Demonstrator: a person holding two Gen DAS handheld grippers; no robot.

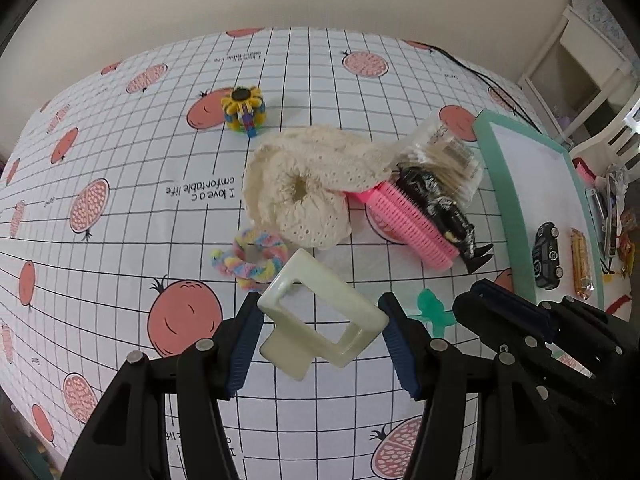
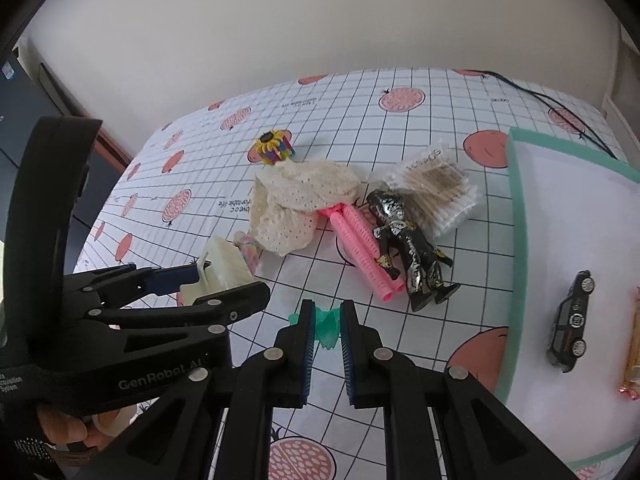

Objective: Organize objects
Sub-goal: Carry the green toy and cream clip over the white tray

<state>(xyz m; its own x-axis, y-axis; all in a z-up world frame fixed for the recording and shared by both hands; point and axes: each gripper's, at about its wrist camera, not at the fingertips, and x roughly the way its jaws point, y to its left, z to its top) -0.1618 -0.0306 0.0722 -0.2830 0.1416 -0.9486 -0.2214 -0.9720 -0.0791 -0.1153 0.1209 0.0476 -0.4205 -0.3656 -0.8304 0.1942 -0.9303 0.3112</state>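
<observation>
In the left wrist view my left gripper (image 1: 320,308) is shut on a cream hair claw clip (image 1: 320,312), held tilted above the checked tablecloth (image 1: 120,184). From the right wrist view the same clip (image 2: 224,260) shows in the left gripper (image 2: 232,280). My right gripper (image 2: 326,308) has its blue pads close together with a small green clip (image 2: 328,326) between them, low over the cloth. In the left wrist view the green clip (image 1: 430,312) sits at the tips of the right gripper (image 1: 466,296).
A teal-rimmed white tray (image 2: 516,216) at the right holds a black toy car (image 2: 572,320) and a wrapped snack (image 1: 580,264). On the cloth lie a cream scrunchie (image 1: 304,192), pink roller (image 1: 404,216), black figure (image 1: 448,212), cotton swabs (image 1: 444,156), rainbow hair tie (image 1: 252,256) and sunflower toy (image 1: 244,110).
</observation>
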